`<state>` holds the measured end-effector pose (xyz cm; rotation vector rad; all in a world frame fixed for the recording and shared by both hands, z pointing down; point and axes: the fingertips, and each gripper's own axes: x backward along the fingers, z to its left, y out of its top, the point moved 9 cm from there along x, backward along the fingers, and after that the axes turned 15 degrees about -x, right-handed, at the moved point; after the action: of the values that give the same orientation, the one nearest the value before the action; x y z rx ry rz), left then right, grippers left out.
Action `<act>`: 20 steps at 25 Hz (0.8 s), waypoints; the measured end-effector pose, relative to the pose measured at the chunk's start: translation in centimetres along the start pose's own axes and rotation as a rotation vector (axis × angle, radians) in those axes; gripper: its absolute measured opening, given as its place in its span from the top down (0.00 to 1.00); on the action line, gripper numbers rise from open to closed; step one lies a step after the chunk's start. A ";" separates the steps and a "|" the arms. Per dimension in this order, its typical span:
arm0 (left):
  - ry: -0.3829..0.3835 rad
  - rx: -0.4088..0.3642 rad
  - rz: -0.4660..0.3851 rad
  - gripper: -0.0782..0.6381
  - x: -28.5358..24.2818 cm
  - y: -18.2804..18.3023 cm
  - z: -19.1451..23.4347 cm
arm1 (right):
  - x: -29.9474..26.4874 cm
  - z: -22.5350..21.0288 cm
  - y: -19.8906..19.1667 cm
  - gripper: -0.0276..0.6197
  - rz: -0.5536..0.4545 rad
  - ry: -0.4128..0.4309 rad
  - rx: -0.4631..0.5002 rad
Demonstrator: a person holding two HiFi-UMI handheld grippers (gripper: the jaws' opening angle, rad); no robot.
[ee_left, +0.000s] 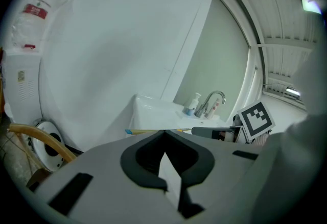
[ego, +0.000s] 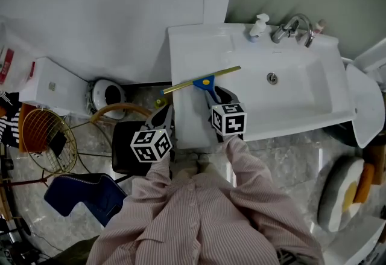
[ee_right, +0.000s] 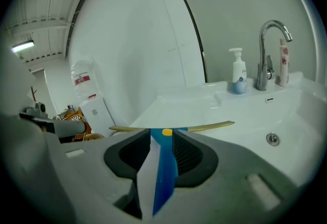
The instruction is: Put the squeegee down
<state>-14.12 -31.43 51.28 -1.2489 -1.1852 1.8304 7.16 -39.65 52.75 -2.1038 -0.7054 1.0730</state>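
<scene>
Seen from above, a person in a striped pink shirt (ego: 199, 215) stands at a white sink (ego: 199, 46) with a gripper in each hand. The right gripper (ego: 216, 96) has its fingers clamped on the blue handle of a squeegee (ego: 202, 81). In the right gripper view that handle runs straight up between the two dark pads of the right gripper (ee_right: 162, 132), and the squeegee (ee_right: 204, 127) shows its long brass-coloured blade lying crosswise just past the fingertips. The blade sits over the flat left end of the sink, one end reaching slightly past the sink's left edge. Whether it touches the surface cannot be told. The left gripper (ego: 163, 116) is just left of the sink's front corner, near the right one. In its own view the left gripper (ee_left: 163, 132) has its fingers together at the tips with nothing between them. At the back of the sink stand a curved chrome tap (ego: 289, 28) and a white soap pump bottle (ego: 259, 25), and a round drain (ego: 272, 78) lies in the basin. On the marbled floor (ego: 289, 155) to the left are an orange wire basket (ego: 48, 137), a dark blue cloth (ego: 90, 194) and a black seat (ego: 126, 149).
</scene>
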 end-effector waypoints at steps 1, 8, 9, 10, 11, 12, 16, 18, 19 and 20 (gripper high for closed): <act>-0.006 -0.006 -0.006 0.89 0.1 0.2 -0.2 | 0.4 0.2 0.1 0.75 -0.008 0.009 0.006; -0.035 -0.049 -0.061 0.89 1.3 2.0 -1.0 | 3.3 0.8 0.9 0.89 -0.051 0.049 0.007; -0.039 -0.057 -0.069 0.89 1.6 2.3 -1.2 | 3.7 0.9 1.0 0.90 -0.059 0.057 0.002; -0.043 -0.064 -0.077 0.89 1.8 2.5 -1.3 | 4.2 0.9 1.0 0.91 -0.068 0.065 -0.002; -0.047 -0.071 -0.085 0.89 2.0 2.7 -1.4 | 4.6 1.0 1.1 0.92 -0.078 0.073 -0.004; -0.052 -0.077 -0.093 0.89 2.2 3.0 -1.5 | 5.0 1.1 1.2 0.93 -0.088 0.080 -0.006; -0.063 -0.117 -0.126 0.89 2.9 3.9 -1.8 | 6.5 1.6 1.7 0.95 -0.131 0.119 -0.026; -0.065 -0.146 -0.140 0.89 3.4 4.2 -2.0 | 7.3 1.9 1.9 0.95 -0.149 0.139 -0.029; -0.066 -0.155 -0.146 0.89 3.6 4.3 -2.1 | 7.7 2.0 1.9 0.95 -0.157 0.148 -0.031; -0.067 -0.161 -0.154 0.89 3.9 4.4 -2.2 | 8.1 2.1 2.0 0.95 -0.165 0.157 -0.033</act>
<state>-13.47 -29.19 45.44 -1.1551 -1.4482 1.7037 9.90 -34.55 46.42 -2.0907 -0.8078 0.8026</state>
